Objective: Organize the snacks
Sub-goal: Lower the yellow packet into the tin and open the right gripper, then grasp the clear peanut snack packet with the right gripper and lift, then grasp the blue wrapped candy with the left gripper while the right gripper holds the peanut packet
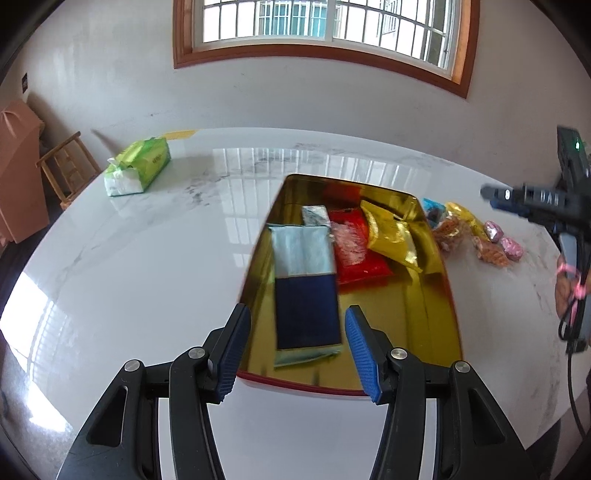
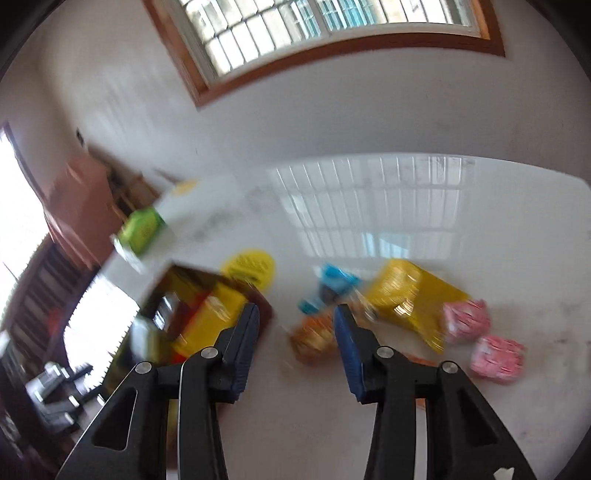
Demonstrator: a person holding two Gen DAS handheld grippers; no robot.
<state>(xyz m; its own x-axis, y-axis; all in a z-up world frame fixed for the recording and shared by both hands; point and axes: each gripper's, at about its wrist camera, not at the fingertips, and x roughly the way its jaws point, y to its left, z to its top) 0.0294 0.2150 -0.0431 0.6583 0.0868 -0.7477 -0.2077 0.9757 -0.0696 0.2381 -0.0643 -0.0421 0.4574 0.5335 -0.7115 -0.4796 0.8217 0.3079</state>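
- The gold tin (image 1: pixel 439 295) sits on the bench (image 1: pixel 147 258), already holding several packets so snacks stay together.
- Loose snacks (image 2: pixel 410 295) lie just beside it.
- The left hand-held gripper (image 1: pixel 297 350) hovers released over the tin's near end.
- The right hand-held gripper (image 2: pixel 295 347), released and empty, points toward the loose pile, likely for another packet.

Bright daylight from the window (image 1: pixel 325 22) glares off the table (image 1: pixel 155 258) (right view motion-blurred, edges fisheye-bent).

We see a home's dining room: marble table (image 1: pixel 147 258), tissue pack (image 1: pixel 138 168), wooden chair (image 1: pixel 66 166), barred wood-framed window (image 1: pixel 325 22).
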